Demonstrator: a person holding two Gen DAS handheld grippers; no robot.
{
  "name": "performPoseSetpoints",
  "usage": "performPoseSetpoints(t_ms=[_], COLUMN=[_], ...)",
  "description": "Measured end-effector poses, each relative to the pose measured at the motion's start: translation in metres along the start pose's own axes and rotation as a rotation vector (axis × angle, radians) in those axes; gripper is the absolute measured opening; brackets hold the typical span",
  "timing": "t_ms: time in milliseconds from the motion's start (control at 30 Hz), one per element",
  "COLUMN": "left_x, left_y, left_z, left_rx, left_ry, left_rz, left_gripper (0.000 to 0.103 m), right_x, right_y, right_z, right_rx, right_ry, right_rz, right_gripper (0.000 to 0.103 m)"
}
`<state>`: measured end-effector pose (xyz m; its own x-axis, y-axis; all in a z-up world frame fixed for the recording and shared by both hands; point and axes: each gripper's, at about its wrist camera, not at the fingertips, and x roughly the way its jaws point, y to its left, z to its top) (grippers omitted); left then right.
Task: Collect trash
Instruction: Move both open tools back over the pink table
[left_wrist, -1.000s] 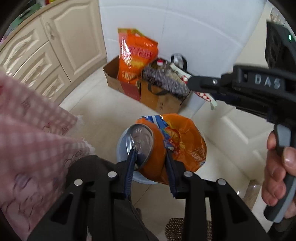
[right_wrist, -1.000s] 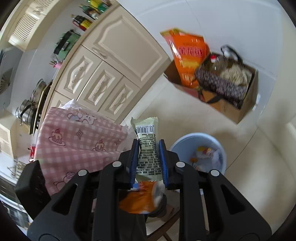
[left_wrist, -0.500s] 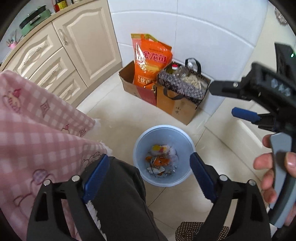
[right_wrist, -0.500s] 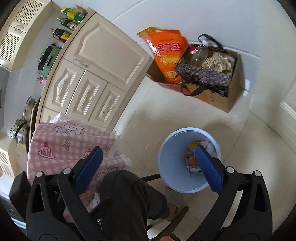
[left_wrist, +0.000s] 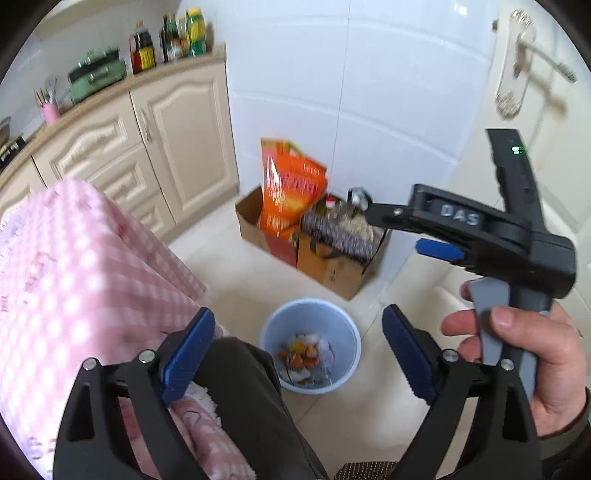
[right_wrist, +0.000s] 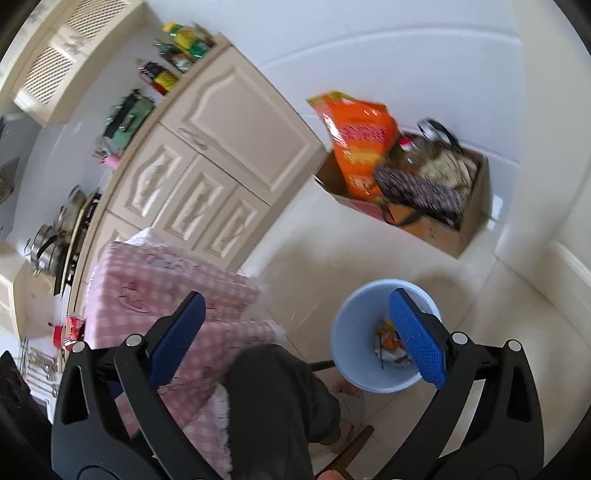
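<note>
Trash (left_wrist: 304, 354) heaped in blue bin (left_wrist: 343, 321)

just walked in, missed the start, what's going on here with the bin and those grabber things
A seated person holds a two-finger gripper in each hand above a light blue trash bin on the kitchen floor. The left gripper has nothing between its pads and its jaws are opening. The right gripper is wide open and empty too. Orange and white wrappers lie in the bottom of the bin. A pink checked tablecloth covers the table beside the person.

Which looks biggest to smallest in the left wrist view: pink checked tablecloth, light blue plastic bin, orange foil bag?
1. Pink checked tablecloth, though nearest the camera.
2. Light blue plastic bin and orange foil bag: too alike to rank.
</note>
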<state>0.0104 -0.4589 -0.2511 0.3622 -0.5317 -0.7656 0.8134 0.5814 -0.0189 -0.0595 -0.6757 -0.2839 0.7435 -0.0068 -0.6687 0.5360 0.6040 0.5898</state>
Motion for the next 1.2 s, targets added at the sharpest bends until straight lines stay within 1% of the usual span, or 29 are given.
performPoseSetpoints(t_ms=[133, 233, 400, 500, 600, 800, 867, 900, 1000, 1067, 1133, 1200], left_x=[-0.034, -0.061, -0.110, -0.134, -0.162, -0.206, -0.222, -0.231, -0.250, -0.263, -0.275, -0.285], left_y=[0.012, 0.025, 0.053, 0.075, 0.103, 0.151, 0.167, 0.178, 0.200, 0.215, 0.230, 0.242], left_z=[0.005, 0.007, 0.009, 0.005, -0.001, -0.016, -0.025, -0.030, -0.042, -0.052, -0.062, -0.072], left_rx=[-0.027, -0.047, -0.100, -0.143, -0.192, -0.284, -0.321, -0.349, -0.400, -0.441, -0.479, -0.501], left_ry=[-0.064, -0.115, -0.213, -0.254, -0.305, -0.376, -0.397, -0.411, -0.439, -0.460, -0.483, -0.510], left_rz=[-0.005, 0.004, 0.062, 0.090, 0.146, 0.248, 0.298, 0.336, 0.390, 0.422, 0.453, 0.493], left_gripper=[0.093, 0.095, 0.096, 0.096, 0.097, 0.097, 0.097, 0.097, 0.097, 0.097, 0.097, 0.097], right_x=[-0.022, -0.038, -0.060, -0.068, -0.073, -0.077, -0.077, -0.078, -0.079, -0.079, -0.076, -0.072], right_y=[0.038, 0.067, 0.118, 0.151, 0.186, 0.256, 0.275, 0.287, 0.323, 0.340, 0.357, 0.371], right_z=[0.005, 0.007, 0.004, -0.001, -0.011, -0.035, -0.043, -0.049, -0.066, -0.076, -0.086, -0.094], right_rx=[-0.069, -0.117, -0.211, -0.275, -0.341, -0.483, -0.518, -0.543, -0.613, -0.643, -0.668, -0.677], right_ry=[-0.046, -0.078, -0.117, -0.131, -0.129, -0.136, -0.132, -0.135, -0.155, -0.169, -0.190, -0.190], right_rz=[0.022, 0.050, 0.088, 0.110, 0.136, 0.179, 0.204, 0.221, 0.229, 0.233, 0.255, 0.293], right_gripper=[0.097, 0.097, 0.097, 0.097, 0.097, 0.097, 0.097, 0.097, 0.097, 0.097, 0.097, 0.097])
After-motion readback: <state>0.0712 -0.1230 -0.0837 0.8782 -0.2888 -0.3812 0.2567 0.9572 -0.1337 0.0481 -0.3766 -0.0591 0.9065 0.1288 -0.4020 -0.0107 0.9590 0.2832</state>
